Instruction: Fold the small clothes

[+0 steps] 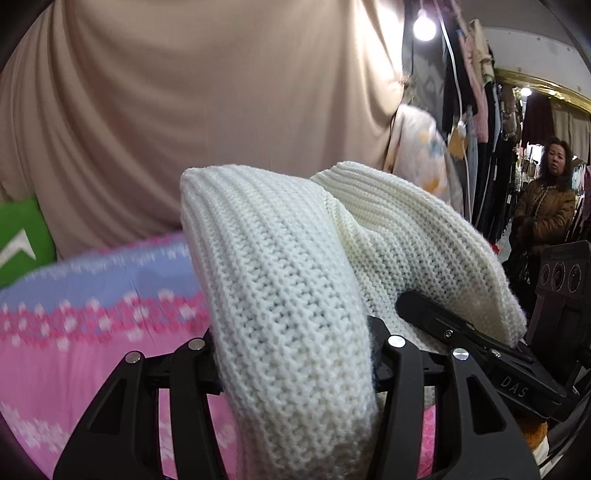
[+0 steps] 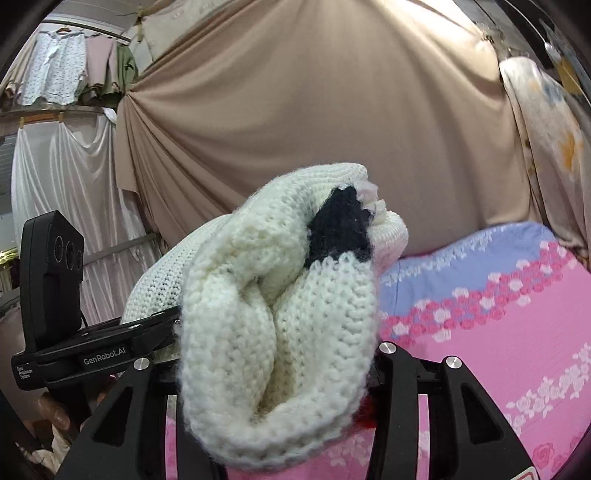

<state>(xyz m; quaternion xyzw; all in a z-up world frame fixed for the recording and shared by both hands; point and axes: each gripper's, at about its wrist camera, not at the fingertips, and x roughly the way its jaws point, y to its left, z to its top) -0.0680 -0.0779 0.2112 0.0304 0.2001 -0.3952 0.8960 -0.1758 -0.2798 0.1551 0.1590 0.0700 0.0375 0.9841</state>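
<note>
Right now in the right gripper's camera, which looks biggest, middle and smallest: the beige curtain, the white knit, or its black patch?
1. Beige curtain, filling the background.
2. White knit, though it sits very near the camera, so that inflates it.
3. Black patch, clearly smallest.

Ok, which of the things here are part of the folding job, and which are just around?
Part of the job:
white knitted garment
left gripper
right gripper
pink floral sheet

Just around:
beige draped cloth
hanging clothes
bystander
lamp
</note>
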